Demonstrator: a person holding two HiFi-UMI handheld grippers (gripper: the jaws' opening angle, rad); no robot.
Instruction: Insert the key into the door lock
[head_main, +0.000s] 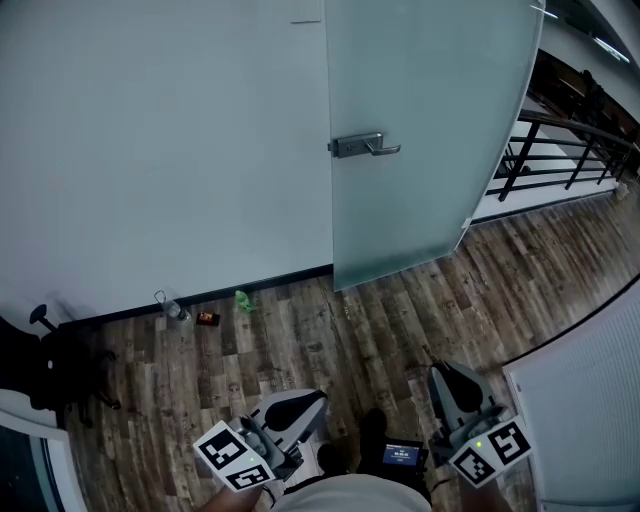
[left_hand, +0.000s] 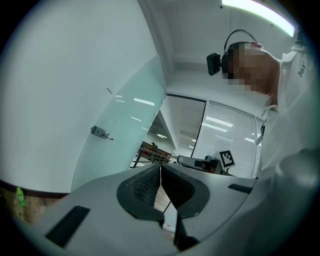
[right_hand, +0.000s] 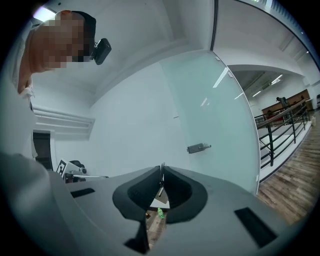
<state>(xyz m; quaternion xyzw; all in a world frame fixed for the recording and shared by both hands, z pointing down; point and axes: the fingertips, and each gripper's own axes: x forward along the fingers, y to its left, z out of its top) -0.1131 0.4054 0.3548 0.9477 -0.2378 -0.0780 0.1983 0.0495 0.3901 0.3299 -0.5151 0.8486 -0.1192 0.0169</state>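
Frosted glass door (head_main: 430, 130); right gripper (right_hand: 162, 170) pinches a thin metal key (right_hand: 161, 185), probably — left gripper (left_hand: 160, 169) pressed together, empty.

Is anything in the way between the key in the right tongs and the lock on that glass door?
Nothing visible. The right tongs are shut on the thin silver key, and only wooden floor lies between them and the metal lever lock on the frosted glass door.

Metal key (right_hand: 160, 183) pinched in right claw (right_hand: 161, 169), silver lever lock (head_main: 362, 146) on glass door (head_main: 440, 90)
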